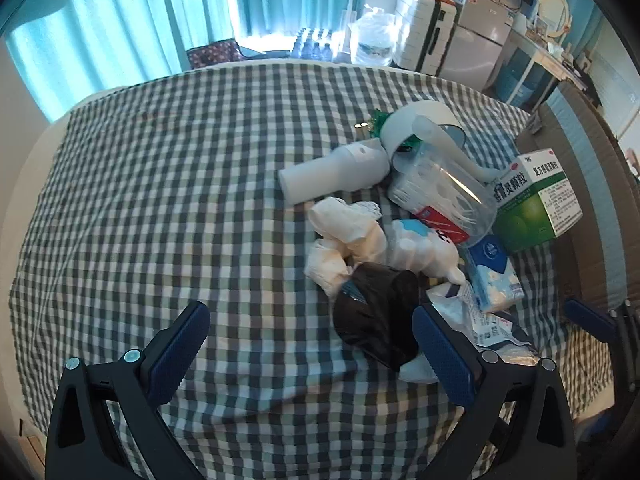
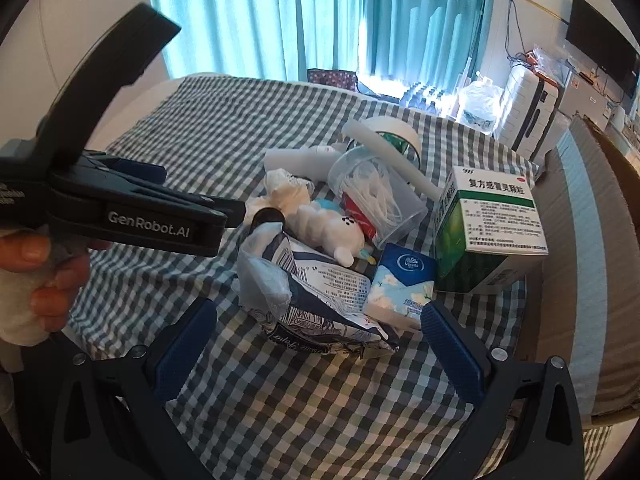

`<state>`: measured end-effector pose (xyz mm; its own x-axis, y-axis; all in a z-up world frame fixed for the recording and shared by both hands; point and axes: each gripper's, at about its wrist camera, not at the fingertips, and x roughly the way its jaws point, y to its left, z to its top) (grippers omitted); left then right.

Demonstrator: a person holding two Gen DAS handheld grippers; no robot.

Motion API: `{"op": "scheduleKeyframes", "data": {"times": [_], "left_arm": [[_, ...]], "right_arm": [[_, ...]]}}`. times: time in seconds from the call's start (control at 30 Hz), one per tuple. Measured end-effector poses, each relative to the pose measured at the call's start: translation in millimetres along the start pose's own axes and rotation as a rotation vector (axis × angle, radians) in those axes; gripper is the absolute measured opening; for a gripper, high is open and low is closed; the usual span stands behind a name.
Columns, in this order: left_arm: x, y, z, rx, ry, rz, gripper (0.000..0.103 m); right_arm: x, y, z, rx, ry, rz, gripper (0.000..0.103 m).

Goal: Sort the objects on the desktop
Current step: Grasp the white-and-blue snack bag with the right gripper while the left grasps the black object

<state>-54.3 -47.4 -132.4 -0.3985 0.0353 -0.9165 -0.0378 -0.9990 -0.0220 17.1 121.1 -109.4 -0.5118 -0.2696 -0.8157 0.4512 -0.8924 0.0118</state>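
A: Where's the stuff to sort?

B: One heap, right half of the checked cloth (image 1: 168, 184). Can't tell if that's a counter or a bed under it. Nearest the cams: black bag (image 1: 376, 320), crumpled, w/ a printed wrapper (image 2: 320, 304) just beside it. White tissue wads (image 1: 344, 236) touch the bag's far side.

A: And behind?

B: White plush toy (image 2: 324, 228) lying down, blue tissue pack (image 2: 400, 284) next to it, touching the green med box (image 2: 488, 232). Clear cup (image 2: 376, 200) tipped on its side, white picks inside, something red under it. White bottle (image 1: 336, 172) lies flat at the heap's left. Tape roll (image 1: 416, 124) at the back, leaning on the pile.

A: Claws?

B: Left claw (image 1: 312, 352) spread wide, nothing btwn the pads; the black bag sits just ahead of its right finger. Right claw (image 2: 320, 352) also spread wide, empty, wrapper straight in front. Both tilt down at the heap.

A: Anything else?

B: In the right cam the left tool crosses the frame, a hand (image 2: 44, 276) gripping its handle. Cardboard (image 2: 576, 240) runs along the cloth's right edge. Bkgd: teal curtains (image 2: 256, 20), white suitcase (image 2: 528, 108), water bottles on the floor.
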Motion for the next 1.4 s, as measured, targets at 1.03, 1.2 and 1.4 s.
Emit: {"op": "scheduleKeyframes", "data": {"times": [1.03,1.2,1.4], "left_arm": [[94.1,9.3,-11.4,0.036,0.096,0.05,0.103],[89.1,34.8,-10.0,-0.008,0.088,0.004,0.08],[70.7,57.5,1.1,-0.018,0.052,-0.037,0.028]], "right_arm": [[40.4,-6.4,-8.3,0.021,0.146,-0.06,0.014],[37.0,-8.1,-6.4,0.043,0.134,-0.058,0.01],[35.4,-11.6,-3.8,0.059,0.126,-0.046,0.008]]}}
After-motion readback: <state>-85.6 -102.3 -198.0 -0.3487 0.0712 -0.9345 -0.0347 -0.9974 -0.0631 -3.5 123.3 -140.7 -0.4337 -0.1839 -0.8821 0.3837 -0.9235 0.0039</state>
